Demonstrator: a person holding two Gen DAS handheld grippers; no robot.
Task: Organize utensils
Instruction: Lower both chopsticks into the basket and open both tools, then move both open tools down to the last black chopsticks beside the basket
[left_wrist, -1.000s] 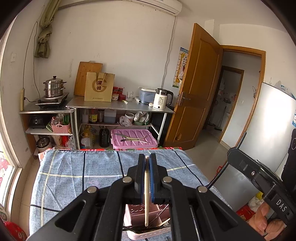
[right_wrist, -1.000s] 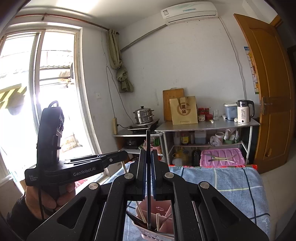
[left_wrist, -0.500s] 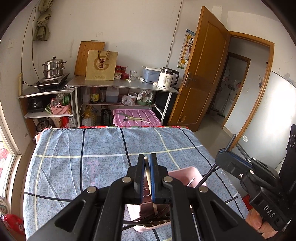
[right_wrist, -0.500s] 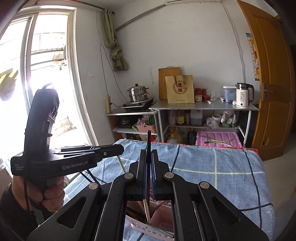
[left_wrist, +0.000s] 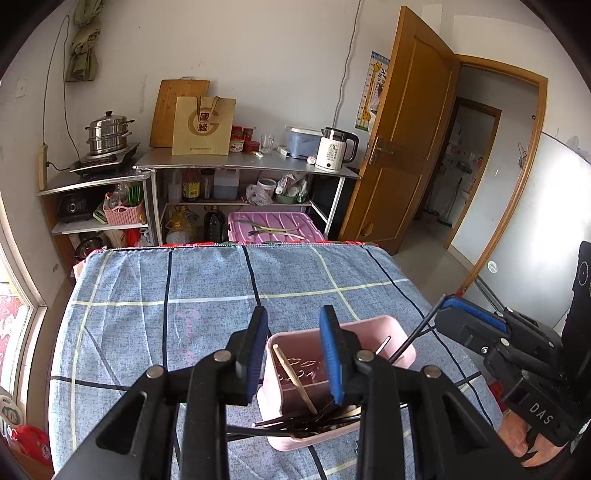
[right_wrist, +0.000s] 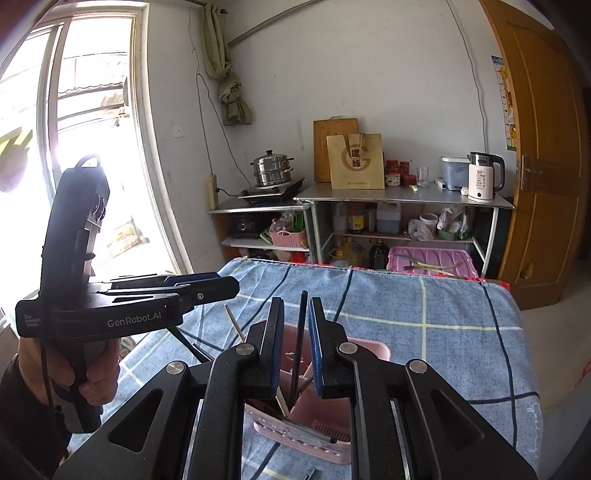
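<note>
A pink utensil holder stands on the blue checked tablecloth; it also shows in the right wrist view. A wooden chopstick leans inside it among several dark utensils. My left gripper is open just above the holder's left side. My right gripper is open over the holder, with a black chopstick standing loose between its blue pads and its lower end in the holder. The right gripper also shows in the left wrist view, the left one in the right wrist view.
The tablecloth's far edge faces metal shelves with a kettle, steamer pot and paper bag. A pink bin lid lies below. An open wooden door is right; a window is left.
Both grippers lowered over the holder and opened. The left let go of the wooden chopstick, which now leans in the holder. The right released the black chopstick into it.
</note>
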